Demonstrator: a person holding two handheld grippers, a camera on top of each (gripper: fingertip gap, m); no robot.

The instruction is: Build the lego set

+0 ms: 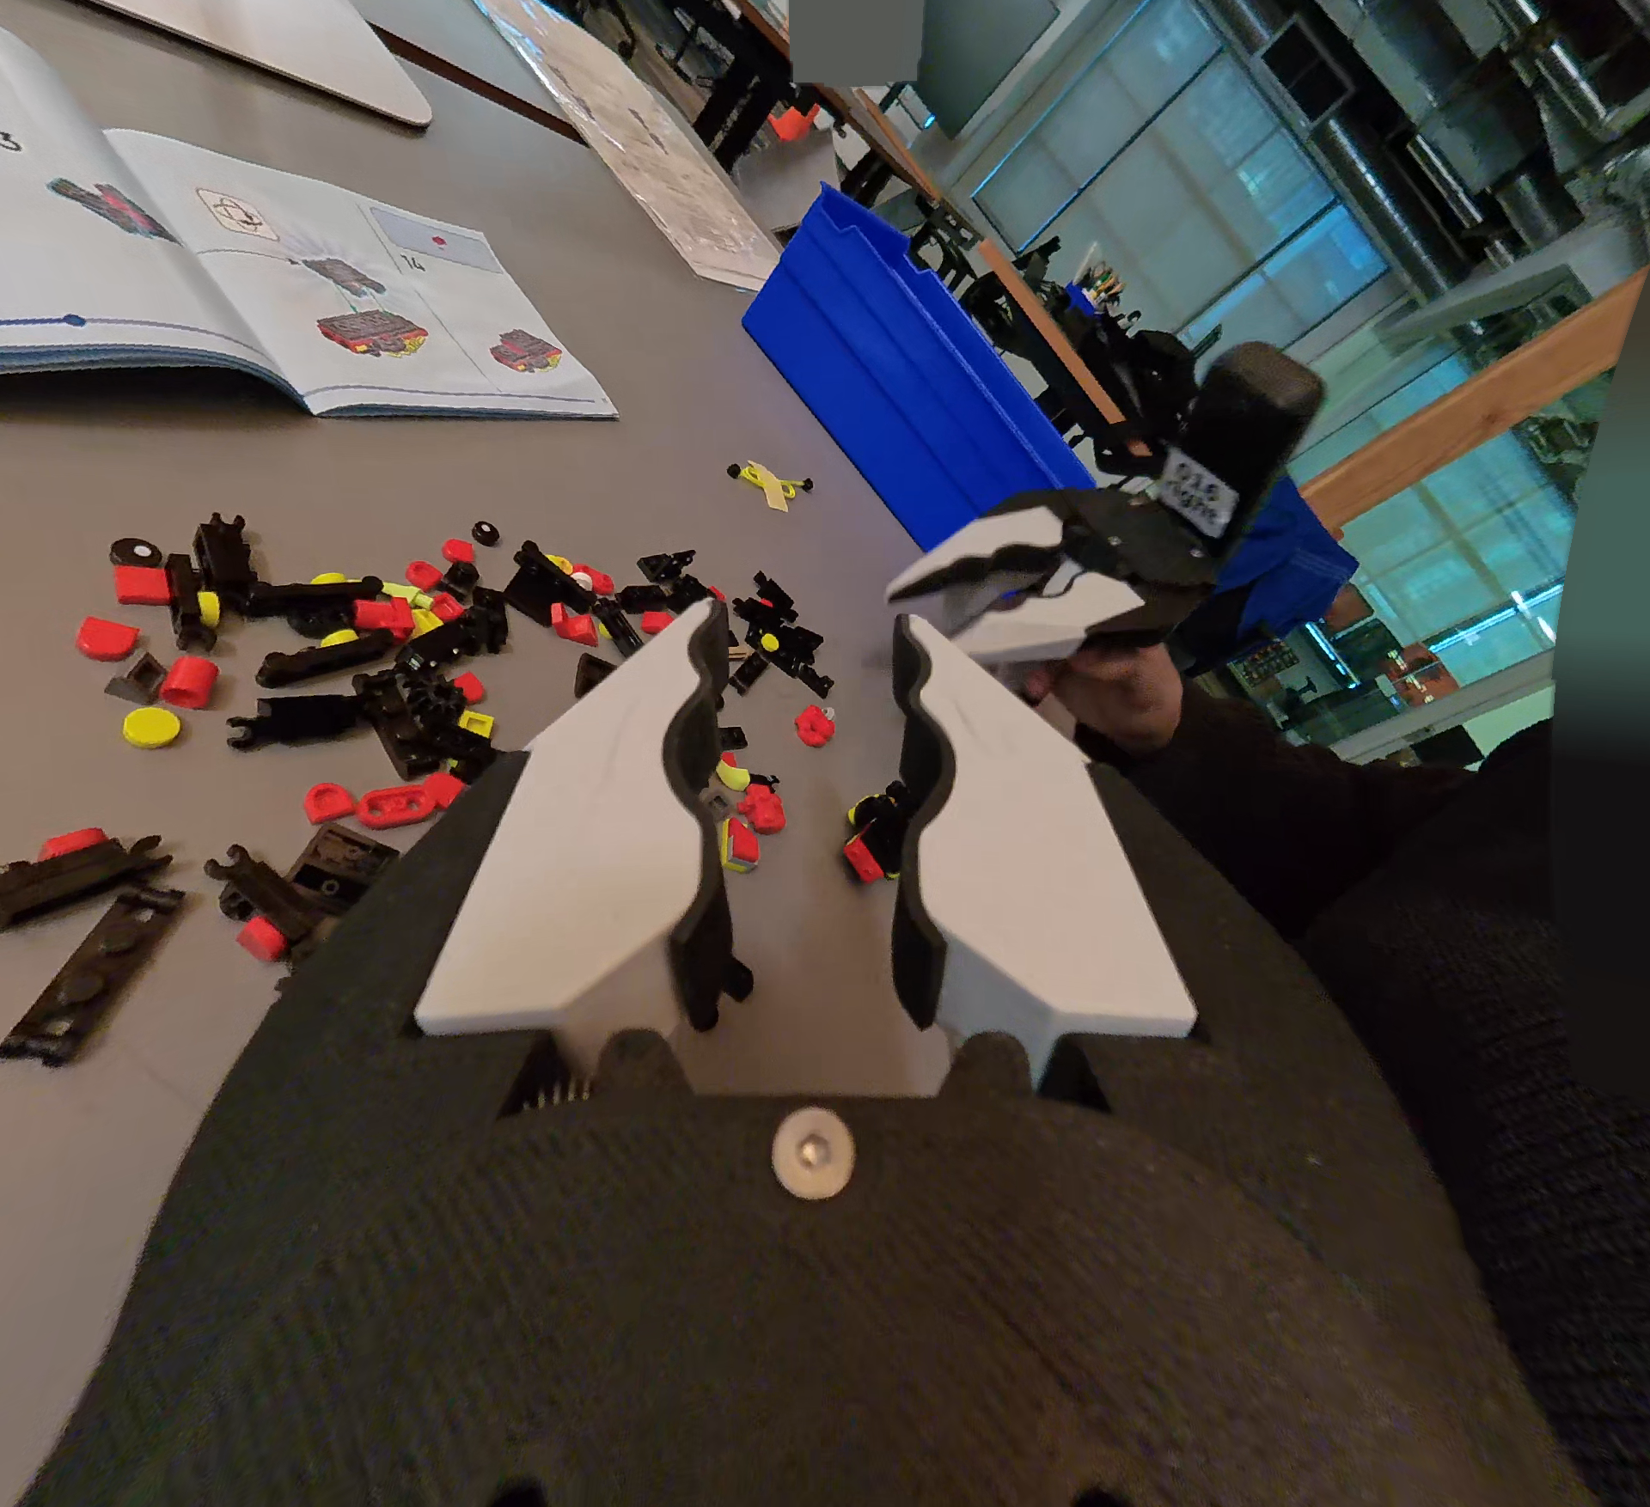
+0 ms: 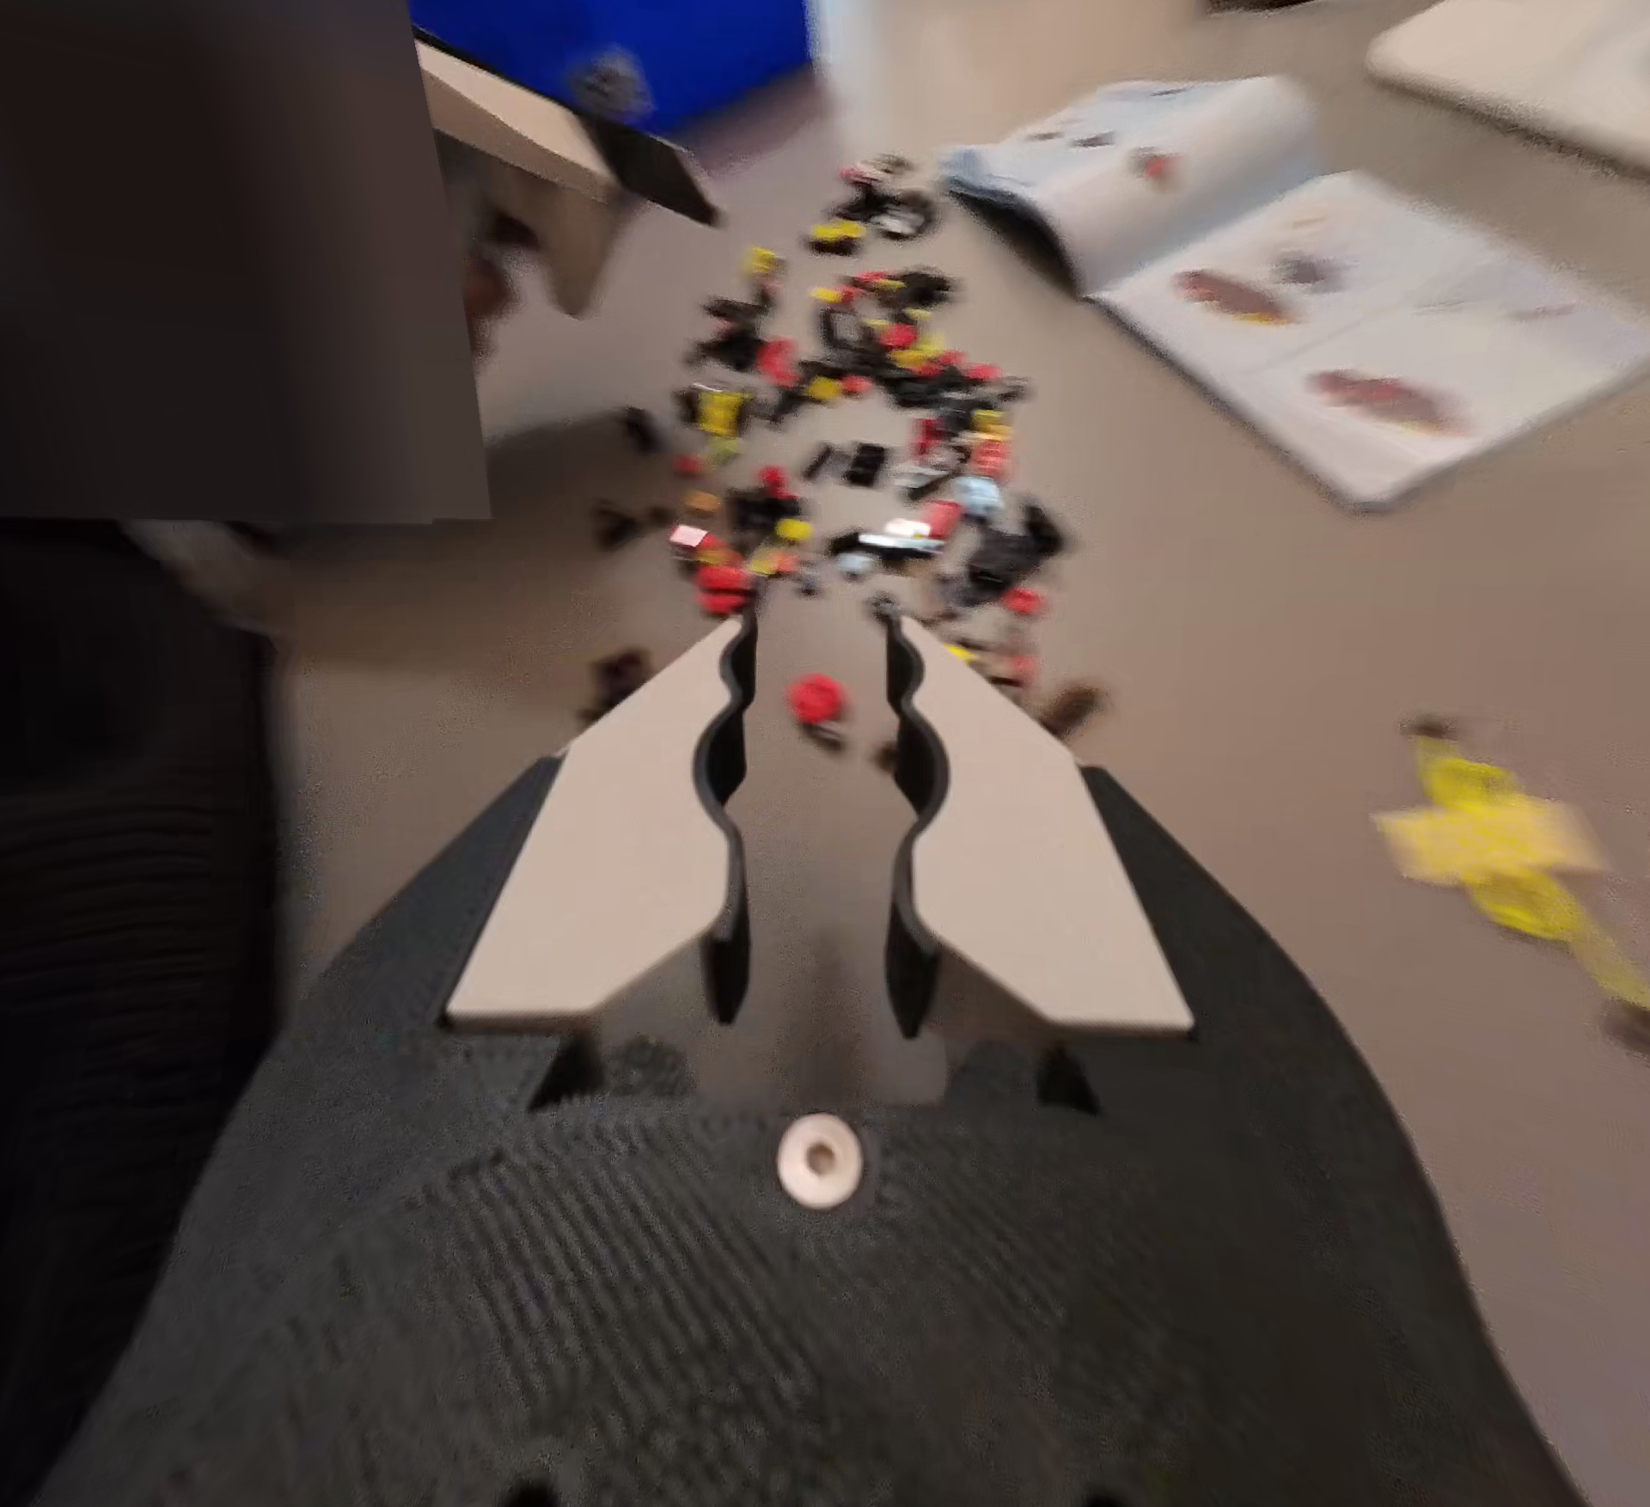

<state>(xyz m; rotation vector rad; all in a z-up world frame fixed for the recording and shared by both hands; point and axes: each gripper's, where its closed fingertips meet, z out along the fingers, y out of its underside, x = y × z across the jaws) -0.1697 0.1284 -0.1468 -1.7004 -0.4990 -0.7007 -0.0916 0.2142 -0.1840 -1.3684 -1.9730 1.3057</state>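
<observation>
Left wrist view showed the left gripper (image 1: 808, 625) low over a grey surface (image 1: 554, 482), its fingers parted with nothing between them (loose red, black and yellow toy bricks (image 1: 375, 661) lay scattered beneath). An open instruction booklet (image 1: 268, 286) and a blue bin (image 1: 893, 393) sat beyond. The right gripper (image 2: 817, 625), hovering beside the left one, also stood partly open and empty above a small red piece (image 2: 814, 698).

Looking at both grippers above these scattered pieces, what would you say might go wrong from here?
The left gripper and right gripper hover open and close together, so they might collide. The brick pieces lie crowded on the grey table; closing on one may nudge neighbours. The right wrist view is blurred, so aiming at the small red piece could miss.
</observation>
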